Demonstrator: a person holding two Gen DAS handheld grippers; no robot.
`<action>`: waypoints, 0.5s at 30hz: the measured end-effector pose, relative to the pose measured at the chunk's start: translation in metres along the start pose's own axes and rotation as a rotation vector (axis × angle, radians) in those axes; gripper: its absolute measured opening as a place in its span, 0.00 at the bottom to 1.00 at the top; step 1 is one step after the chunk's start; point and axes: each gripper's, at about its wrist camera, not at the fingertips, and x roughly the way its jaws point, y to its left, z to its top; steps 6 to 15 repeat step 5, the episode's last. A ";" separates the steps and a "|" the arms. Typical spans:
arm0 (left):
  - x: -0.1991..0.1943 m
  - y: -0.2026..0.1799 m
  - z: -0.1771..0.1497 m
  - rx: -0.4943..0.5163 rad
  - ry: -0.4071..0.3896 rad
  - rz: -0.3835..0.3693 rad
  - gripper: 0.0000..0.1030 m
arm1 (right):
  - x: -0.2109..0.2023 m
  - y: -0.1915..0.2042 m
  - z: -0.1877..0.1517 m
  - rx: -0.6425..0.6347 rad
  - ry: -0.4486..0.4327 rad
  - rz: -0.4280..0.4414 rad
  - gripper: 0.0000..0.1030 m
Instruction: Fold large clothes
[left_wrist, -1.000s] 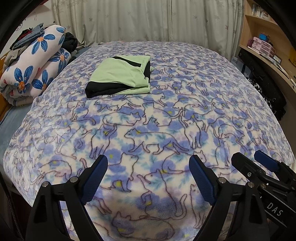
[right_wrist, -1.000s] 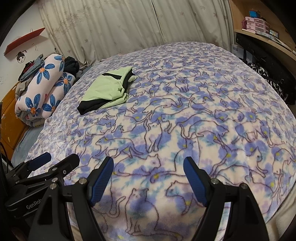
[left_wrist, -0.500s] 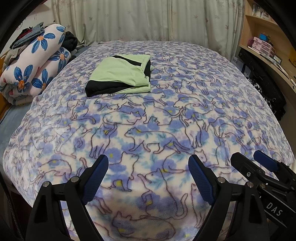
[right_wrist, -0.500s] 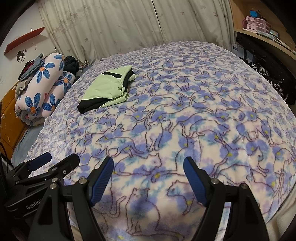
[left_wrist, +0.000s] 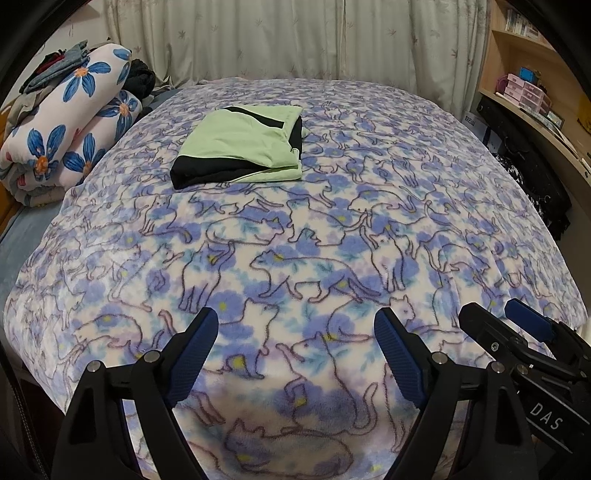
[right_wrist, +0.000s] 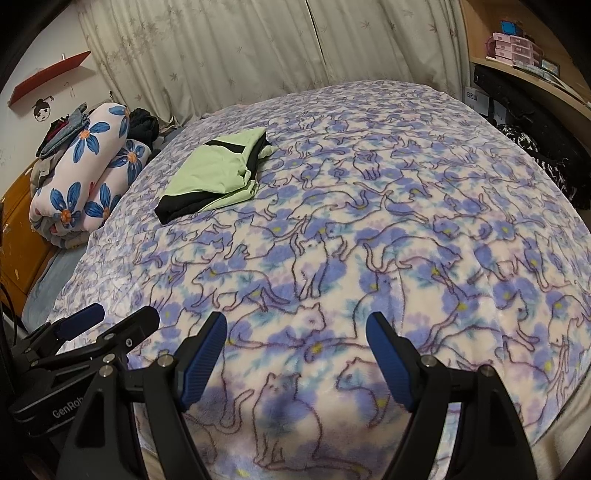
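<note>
The left gripper (left_wrist: 295, 354) has its jaws spread wide with nothing between them, hanging low in its frame over the near edge of the bed. The right gripper (right_wrist: 295, 354) is the same: jaws released, nothing held, at the bottom centre of its own view. Each shows in the other's camera, the right one at the lower right of the left view (left_wrist: 517, 332), the left one at the lower left of the right view (right_wrist: 107, 321), so the two sit close side by side.

Beyond them stretches the cat-print blanket (left_wrist: 314, 240), a fleecy cover that fills the middle of both frames. The garment (left_wrist: 243, 147), light green with black panels, lies on it in the upper centre-left of the left view and upper left of the right view (right_wrist: 218, 173), well apart from both grippers. It already looks folded into a flat, squarish packet with a black band along its near edge.

It should handle as light, soft and limp cloth: it will sag and may spill open if lifted by one layer. A likely hold is the stacked layers at the near corners, one gripper each, pinching all thicknesses together while keeping clear of the plush blanket beneath.

A rolled flower-print quilt (left_wrist: 66, 129) sits at the left edge.
</note>
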 end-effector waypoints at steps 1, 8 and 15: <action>0.001 0.001 -0.001 0.000 0.002 0.001 0.82 | 0.001 -0.001 0.000 0.000 0.001 0.000 0.76; 0.001 0.004 -0.001 -0.003 0.007 -0.003 0.82 | 0.001 0.000 0.000 0.000 0.000 -0.001 0.76; 0.001 0.004 -0.001 -0.003 0.007 -0.003 0.82 | 0.001 0.000 0.000 0.000 0.000 -0.001 0.76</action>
